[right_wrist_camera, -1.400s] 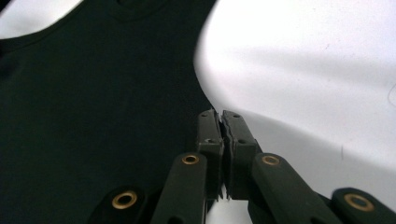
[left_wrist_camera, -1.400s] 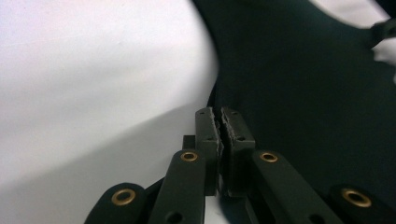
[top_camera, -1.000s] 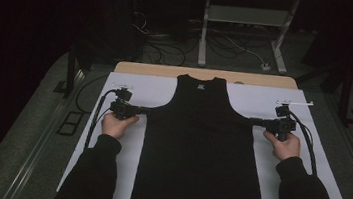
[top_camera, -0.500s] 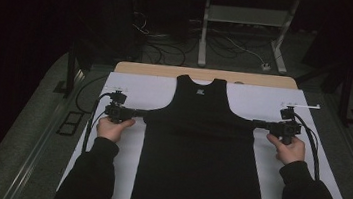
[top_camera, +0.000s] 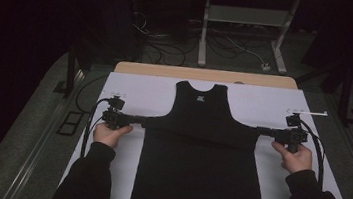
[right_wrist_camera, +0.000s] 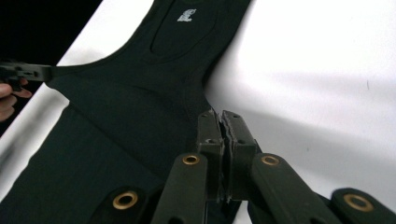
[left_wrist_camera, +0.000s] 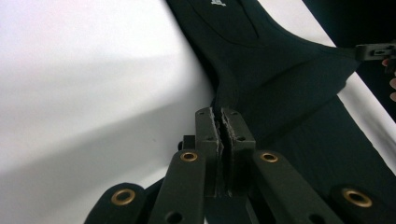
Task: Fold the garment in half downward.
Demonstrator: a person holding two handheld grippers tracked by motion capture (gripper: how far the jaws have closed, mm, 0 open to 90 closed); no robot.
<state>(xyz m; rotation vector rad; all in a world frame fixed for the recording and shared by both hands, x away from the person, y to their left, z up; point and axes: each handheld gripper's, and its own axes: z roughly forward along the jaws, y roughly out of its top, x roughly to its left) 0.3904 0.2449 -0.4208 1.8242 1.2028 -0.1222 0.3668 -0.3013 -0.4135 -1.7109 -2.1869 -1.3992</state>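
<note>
A black sleeveless top lies flat on a white sheet, neck towards the far edge, with a small white label below the neckline. My left gripper is shut on the top's left side edge just under the armhole. My right gripper is shut on the matching right edge. In the left gripper view the jaws pinch black fabric, and the other gripper holds the far corner. The right gripper view mirrors this: jaws closed on cloth, other gripper at the left. A crease runs across the top between the two grippers.
The sheet covers a wooden table. A thin white strip lies on the sheet beyond the right gripper. Black cables trail off the left side. A white metal stand and floor cables sit behind the table.
Both hands have drawn back towards the person, with the grippers still holding the side edges. The upper part of the top has slid nearer and a crease has formed across it.
</note>
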